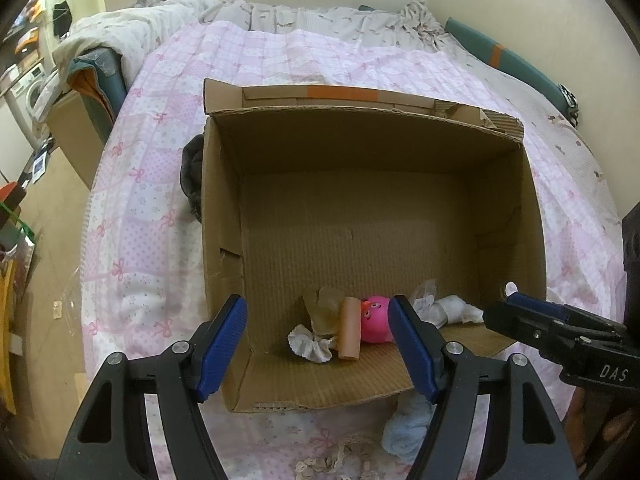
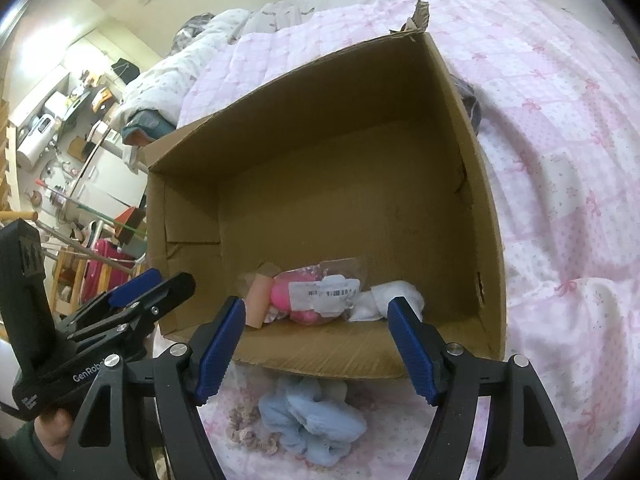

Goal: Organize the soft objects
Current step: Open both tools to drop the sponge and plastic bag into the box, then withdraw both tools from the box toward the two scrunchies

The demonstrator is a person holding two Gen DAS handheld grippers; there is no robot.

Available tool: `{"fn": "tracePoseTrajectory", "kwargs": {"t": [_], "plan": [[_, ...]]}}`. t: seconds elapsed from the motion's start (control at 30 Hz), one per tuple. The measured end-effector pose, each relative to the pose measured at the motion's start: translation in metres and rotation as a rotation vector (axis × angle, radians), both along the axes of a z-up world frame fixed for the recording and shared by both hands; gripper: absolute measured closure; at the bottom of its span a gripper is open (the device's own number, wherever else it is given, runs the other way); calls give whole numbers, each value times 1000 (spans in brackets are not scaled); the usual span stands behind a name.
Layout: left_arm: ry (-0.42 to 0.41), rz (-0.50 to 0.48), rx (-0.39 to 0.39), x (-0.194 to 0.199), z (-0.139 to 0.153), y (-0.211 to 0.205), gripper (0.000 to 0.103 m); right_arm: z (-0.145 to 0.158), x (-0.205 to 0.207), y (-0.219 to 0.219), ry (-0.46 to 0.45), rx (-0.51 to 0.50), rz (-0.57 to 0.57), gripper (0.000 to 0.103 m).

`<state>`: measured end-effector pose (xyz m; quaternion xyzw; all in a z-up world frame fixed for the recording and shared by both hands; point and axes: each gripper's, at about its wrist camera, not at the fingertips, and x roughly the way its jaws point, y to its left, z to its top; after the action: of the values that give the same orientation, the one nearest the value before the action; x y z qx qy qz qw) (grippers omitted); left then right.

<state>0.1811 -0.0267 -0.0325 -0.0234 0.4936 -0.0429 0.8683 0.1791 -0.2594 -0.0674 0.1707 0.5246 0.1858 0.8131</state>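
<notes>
Inside cardboard box point(image 1: 224, 208), pink toy point(image 1: 376, 320), white cloth point(image 1: 452, 310)

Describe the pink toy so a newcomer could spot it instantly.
Start at the open cardboard box on the pink quilt. Its contents are bunched along the near wall; the pink toy lies there between a peach cylinder and a white cloth. It is the only bright pink, round thing, with an orange beak.

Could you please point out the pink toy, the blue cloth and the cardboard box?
pink toy point(image 1: 376, 322), left wrist view, on its round body.
blue cloth point(image 2: 312, 424), right wrist view, on its bunched middle.
cardboard box point(image 1: 360, 152), left wrist view, on its far inner wall.
</notes>
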Motion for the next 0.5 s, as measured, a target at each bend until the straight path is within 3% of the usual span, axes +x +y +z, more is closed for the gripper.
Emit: {"fn": "tracePoseTrajectory", "kwargs": {"t": [0.5], "plan": [[-37, 37, 10, -20, 16, 9, 33, 4, -5, 2, -10, -11, -15, 25]]}}
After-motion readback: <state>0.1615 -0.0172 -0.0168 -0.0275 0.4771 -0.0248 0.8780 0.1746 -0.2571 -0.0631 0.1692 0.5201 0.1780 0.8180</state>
